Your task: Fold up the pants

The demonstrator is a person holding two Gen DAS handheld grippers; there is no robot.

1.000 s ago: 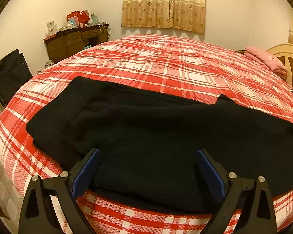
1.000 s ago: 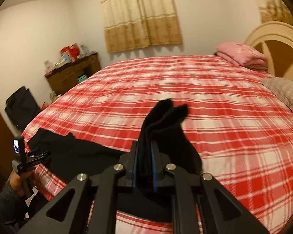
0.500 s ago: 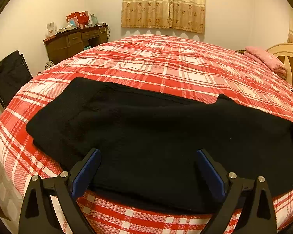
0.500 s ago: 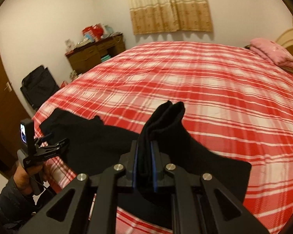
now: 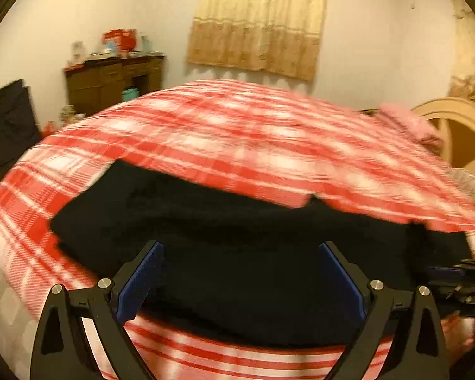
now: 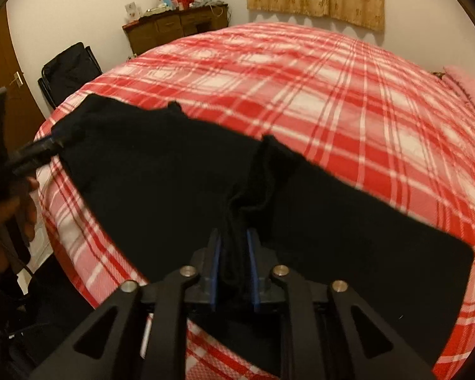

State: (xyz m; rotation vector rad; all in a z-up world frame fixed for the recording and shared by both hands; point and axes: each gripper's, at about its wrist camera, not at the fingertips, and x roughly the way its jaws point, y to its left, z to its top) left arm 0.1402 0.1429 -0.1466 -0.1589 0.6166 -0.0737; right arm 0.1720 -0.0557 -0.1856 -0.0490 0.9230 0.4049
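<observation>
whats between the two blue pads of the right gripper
A bunched fold of the black knit pants stands between the right gripper's blue pads, as the right wrist view shows. Its jaws have just been opening, with the cloth not yet dropped out.

Two close wrist views downward across one shared bed, pants

bed far side: free | near edge: pants | L: chair

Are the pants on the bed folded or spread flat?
Partly folded: one end of the pants lies doubled over, bunched between the right gripper pads.
</observation>
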